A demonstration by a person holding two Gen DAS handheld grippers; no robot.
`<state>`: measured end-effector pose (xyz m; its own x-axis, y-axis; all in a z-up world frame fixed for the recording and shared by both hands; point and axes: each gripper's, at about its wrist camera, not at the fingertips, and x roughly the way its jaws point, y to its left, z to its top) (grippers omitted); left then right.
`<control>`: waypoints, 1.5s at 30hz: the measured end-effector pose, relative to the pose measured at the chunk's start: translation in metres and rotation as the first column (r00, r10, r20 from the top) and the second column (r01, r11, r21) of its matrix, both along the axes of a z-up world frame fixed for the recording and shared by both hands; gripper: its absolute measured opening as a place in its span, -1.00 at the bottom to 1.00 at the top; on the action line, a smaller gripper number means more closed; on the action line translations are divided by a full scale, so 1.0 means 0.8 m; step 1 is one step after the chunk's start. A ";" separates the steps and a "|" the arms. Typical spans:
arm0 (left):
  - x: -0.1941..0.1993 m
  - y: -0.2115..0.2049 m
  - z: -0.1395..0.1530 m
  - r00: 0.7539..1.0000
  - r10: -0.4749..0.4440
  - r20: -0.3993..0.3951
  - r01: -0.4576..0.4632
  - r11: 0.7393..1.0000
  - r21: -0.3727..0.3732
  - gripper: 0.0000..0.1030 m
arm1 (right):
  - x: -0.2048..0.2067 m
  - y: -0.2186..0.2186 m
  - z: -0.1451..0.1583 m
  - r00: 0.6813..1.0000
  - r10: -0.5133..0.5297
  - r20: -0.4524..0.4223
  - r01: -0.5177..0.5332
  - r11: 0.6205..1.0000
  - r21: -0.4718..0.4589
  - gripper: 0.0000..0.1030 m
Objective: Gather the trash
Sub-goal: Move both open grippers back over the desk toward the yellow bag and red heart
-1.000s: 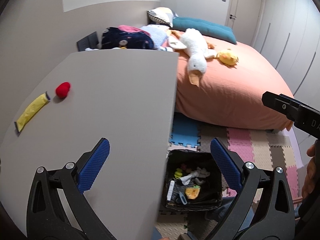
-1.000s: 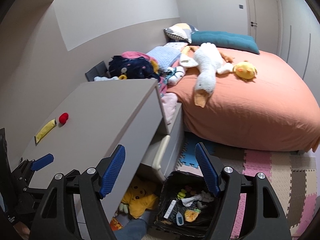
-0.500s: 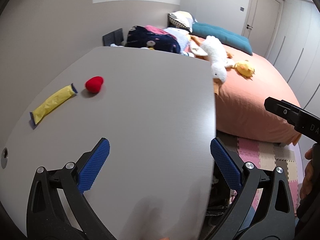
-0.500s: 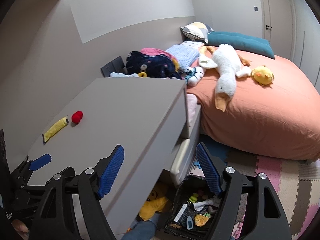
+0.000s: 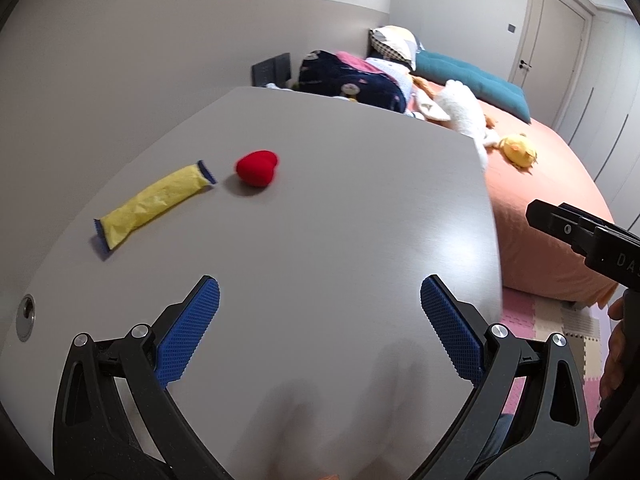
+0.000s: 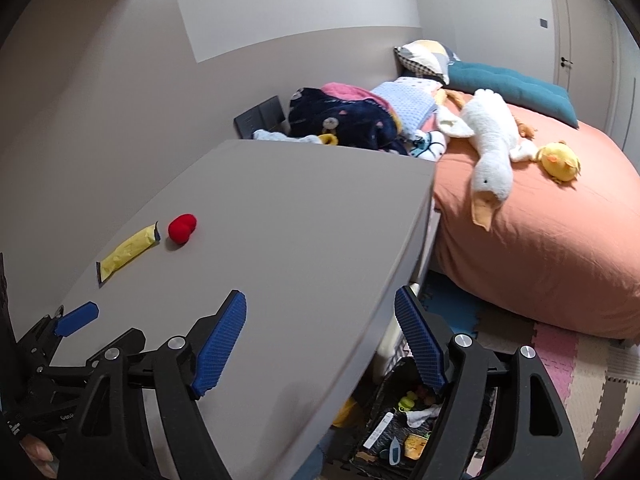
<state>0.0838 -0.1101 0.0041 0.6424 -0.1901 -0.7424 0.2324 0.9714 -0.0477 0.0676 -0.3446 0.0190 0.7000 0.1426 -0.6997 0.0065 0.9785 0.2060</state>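
Landmark = red heart-shaped plush (image 5: 257,168), sitting on the grey bench (image 5: 340,240). Just left of it, not touching: yellow sachet (image 5: 154,203) with dark blue crimped ends, lying flat, long axis pointing at the heart; no print readable on it. Further left and nearer the camera than the heart, a small round metal fitting (image 5: 27,312) is set into the bench top by the wall edge. Left gripper (image 5: 320,322) hovers over the bench on the near side of the heart, blue-padded fingers (image 5: 188,332) spread wide, nothing between them, well apart from both sachet and heart. Right of the heart, past the bench's far edge: bed (image 6: 540,248) with salmon cover, dark navy blanket pile (image 6: 340,120), white goose plush (image 6: 490,140), yellow chick plush (image 6: 560,160), teal cushion (image 6: 512,84). Right gripper (image 6: 320,340) sits near the bench's right-hand edge, fingers wide and empty, one over the bench top, the other past the edge. Its black body shows at the right of the left wrist view with white letters "DA", rest cut off. Below the bench edge, right of and well nearer than the heart: black bin (image 6: 400,432) on the foam floor mat (image 6: 580,380), holding small mixed trash; labels inside too small to read.
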 end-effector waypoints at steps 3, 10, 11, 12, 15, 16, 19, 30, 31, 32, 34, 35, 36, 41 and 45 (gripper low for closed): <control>0.006 0.015 -0.002 1.000 0.018 -0.003 -0.018 1.000 -0.001 0.89 | 0.012 0.015 -0.002 1.000 0.018 -0.006 -0.018 1.000 -0.003 0.50; 0.023 0.042 -0.008 0.999 0.047 -0.006 -0.046 0.999 0.011 0.89 | 0.040 0.051 -0.005 0.998 0.062 -0.019 -0.062 0.998 -0.013 0.50; 0.027 0.045 -0.008 0.999 0.049 -0.007 -0.049 0.999 0.012 0.89 | 0.044 0.055 -0.006 0.998 0.067 -0.020 -0.067 0.998 -0.014 0.50; 0.029 0.049 -0.009 0.999 0.052 -0.007 -0.052 0.999 0.012 0.89 | 0.047 0.060 -0.006 0.997 0.072 -0.021 -0.072 0.997 -0.015 0.50; 0.039 0.063 -0.014 0.998 0.063 -0.014 -0.063 0.998 0.011 0.89 | 0.062 0.078 -0.009 0.995 0.092 -0.028 -0.093 0.996 -0.015 0.50; 0.043 0.067 -0.015 0.998 0.066 -0.016 -0.066 0.998 0.011 0.89 | 0.067 0.084 -0.011 0.995 0.100 -0.032 -0.100 0.995 -0.017 0.50; 0.052 0.077 -0.018 0.997 0.073 -0.017 -0.073 0.997 0.012 0.89 | 0.080 0.100 -0.017 0.992 0.119 -0.043 -0.120 0.993 -0.024 0.50; 0.089 0.118 -0.031 0.994 0.104 -0.036 -0.102 0.994 0.042 0.89 | 0.132 0.164 -0.034 0.980 0.182 -0.074 -0.185 0.982 -0.035 0.50; 0.093 0.121 -0.032 0.994 0.105 -0.037 -0.103 0.994 0.046 0.89 | 0.135 0.168 -0.035 0.980 0.186 -0.075 -0.189 0.981 -0.036 0.50; 0.095 0.123 -0.033 0.994 0.105 -0.038 -0.103 0.994 0.047 0.89 | 0.139 0.174 -0.036 0.978 0.192 -0.077 -0.196 0.980 -0.038 0.50; 0.102 0.128 -0.034 0.993 0.107 -0.040 -0.105 0.993 0.052 0.89 | 0.146 0.184 -0.038 0.976 0.203 -0.079 -0.207 0.977 -0.041 0.50; 0.106 0.131 -0.034 0.994 0.106 -0.039 -0.103 0.993 0.056 0.89 | 0.151 0.191 -0.040 0.974 0.210 -0.083 -0.214 0.976 -0.045 0.50; 0.110 0.133 -0.035 0.994 0.103 -0.038 -0.100 0.993 0.064 0.89 | 0.154 0.196 -0.041 0.973 0.214 -0.086 -0.219 0.975 -0.048 0.50; 0.128 0.142 -0.038 0.995 0.095 -0.036 -0.091 0.991 0.098 0.89 | 0.176 0.218 -0.048 0.966 0.238 -0.103 -0.244 0.969 -0.048 0.50; 0.141 0.153 -0.042 0.995 0.095 -0.044 -0.090 0.991 0.096 0.89 | 0.190 0.234 -0.051 0.962 0.252 -0.109 -0.260 0.964 -0.062 0.50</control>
<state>0.1965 0.0126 -0.0293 0.6171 -0.0600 -0.7846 0.1410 0.9894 0.0352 0.2194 -0.1574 -0.0222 0.5732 0.2521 -0.7797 -0.2294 0.9628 0.1427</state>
